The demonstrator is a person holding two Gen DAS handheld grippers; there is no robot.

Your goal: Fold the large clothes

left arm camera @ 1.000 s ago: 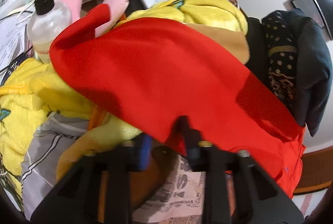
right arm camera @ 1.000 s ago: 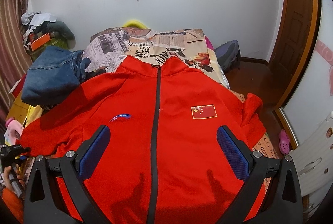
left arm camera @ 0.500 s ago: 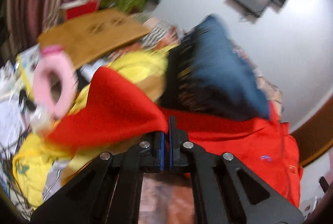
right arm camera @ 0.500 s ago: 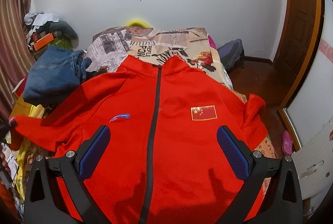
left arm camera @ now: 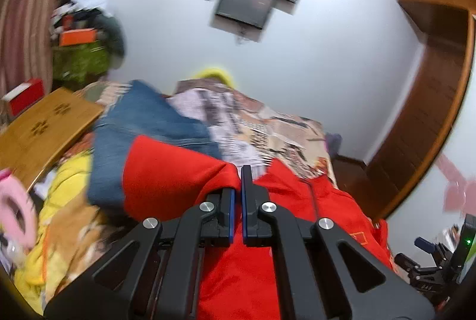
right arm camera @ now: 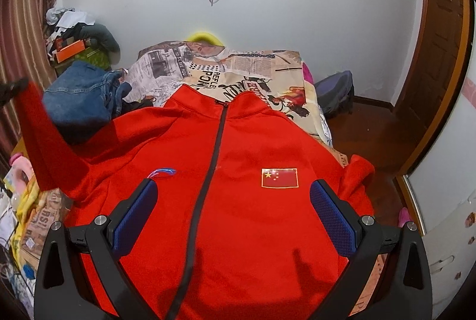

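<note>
**Sleeve Lifted Off the Clutter, Ready to Cross the Chest**

Raised since a second ago: left sleeve of the red zip-front fleece jacket, hauled up from the yellow heap and now slanting from shoulder to cuff, up and outward. Spread front-up on the newspaper-print bedsheet, collar far, zip running lengthwise. Pinched by the left gripper, pads just closed on red cloth. Hovering mid-chest, right gripper, fingers wide, holding nothing. Next, likely: sleeve carried inward across the zip.
</note>
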